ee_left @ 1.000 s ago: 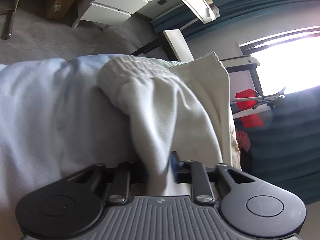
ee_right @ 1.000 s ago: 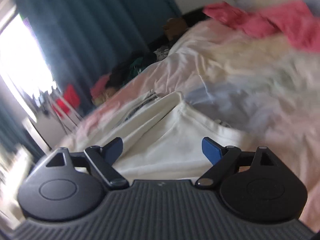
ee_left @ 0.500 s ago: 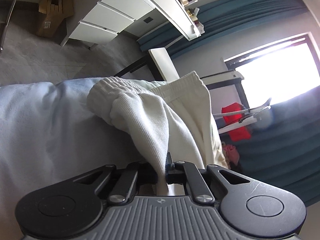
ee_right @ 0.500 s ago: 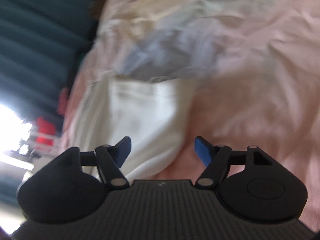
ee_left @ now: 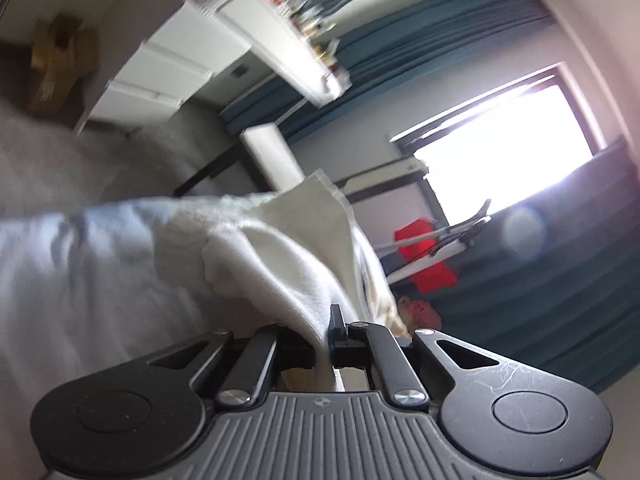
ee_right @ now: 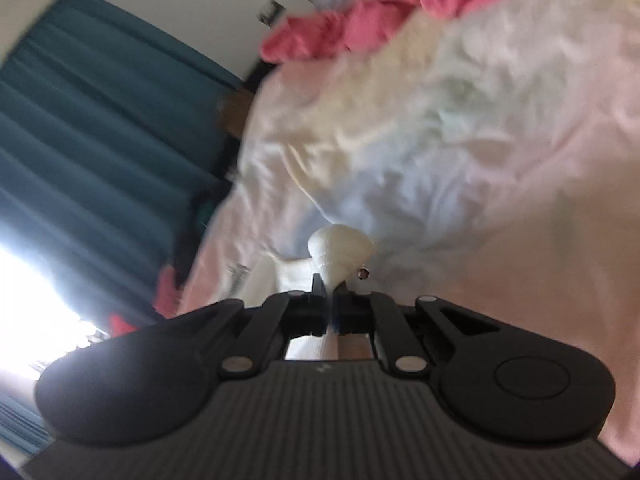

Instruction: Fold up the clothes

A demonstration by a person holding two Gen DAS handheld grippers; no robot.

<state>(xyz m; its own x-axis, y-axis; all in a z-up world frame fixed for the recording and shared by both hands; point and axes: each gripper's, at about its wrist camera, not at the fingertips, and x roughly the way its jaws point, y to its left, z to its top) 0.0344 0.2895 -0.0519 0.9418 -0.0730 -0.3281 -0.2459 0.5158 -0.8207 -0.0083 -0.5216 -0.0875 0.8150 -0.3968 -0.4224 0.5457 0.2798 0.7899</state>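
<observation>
A cream-white garment with a ribbed band (ee_left: 280,256) lies bunched on the pale bed cover (ee_left: 80,288). My left gripper (ee_left: 326,330) is shut on a fold of it, and the cloth rises away from the jaws. In the right wrist view my right gripper (ee_right: 329,300) is shut on another bunched part of the cream garment (ee_right: 340,252), which sticks up as a small knob above the jaws. The rest of the garment trails down to the left over the pinkish bed sheet (ee_right: 500,160).
A pile of pink clothes (ee_right: 380,12) lies at the far end of the bed. Teal curtains (ee_right: 100,140) and a bright window (ee_left: 504,140) are beyond the bed. A white drawer unit (ee_left: 168,76), a cardboard box (ee_left: 56,64) and a red item (ee_left: 424,256) stand on the floor side.
My right gripper was open over the garment and has now shut on a bunch of it. My left gripper has kept its hold and lifted, tilting its view up toward the window.
</observation>
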